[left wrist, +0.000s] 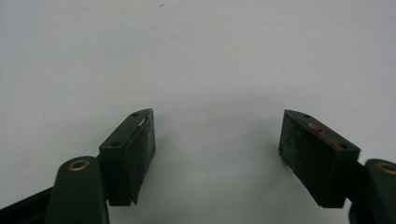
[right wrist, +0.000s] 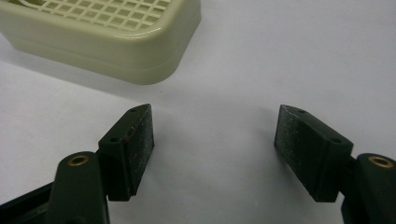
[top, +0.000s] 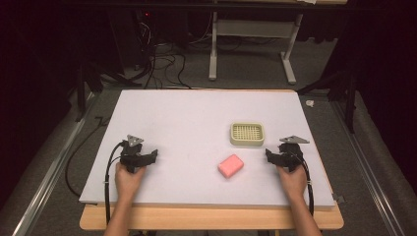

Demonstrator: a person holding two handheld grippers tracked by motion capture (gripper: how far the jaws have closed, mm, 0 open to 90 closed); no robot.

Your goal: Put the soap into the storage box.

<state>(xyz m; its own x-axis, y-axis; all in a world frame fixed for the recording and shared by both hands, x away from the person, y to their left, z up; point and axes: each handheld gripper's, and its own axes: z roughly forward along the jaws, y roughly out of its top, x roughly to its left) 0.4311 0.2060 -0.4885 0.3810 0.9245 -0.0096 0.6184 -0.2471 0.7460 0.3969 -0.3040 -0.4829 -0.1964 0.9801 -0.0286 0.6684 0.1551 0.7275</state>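
A pink soap bar (top: 230,165) lies flat on the white board (top: 196,123), right of the middle. Just behind it stands a cream soap dish (top: 247,134) with a grid top, apart from the soap. My left gripper (top: 153,155) rests at the board's left, open and empty; its jaws stand wide over bare white surface (left wrist: 217,140). My right gripper (top: 270,154) is at the right, open and empty, a short way right of the soap. In the right gripper view the gripper (right wrist: 215,144) points past the soap dish (right wrist: 102,42), which sits at upper left.
The white board lies on a wooden table (top: 211,219) whose front edge shows below the hands. Beyond the board are a grey carpet, cables (top: 162,59) and a white table frame (top: 251,44). Metal rails (top: 49,172) run along both sides.
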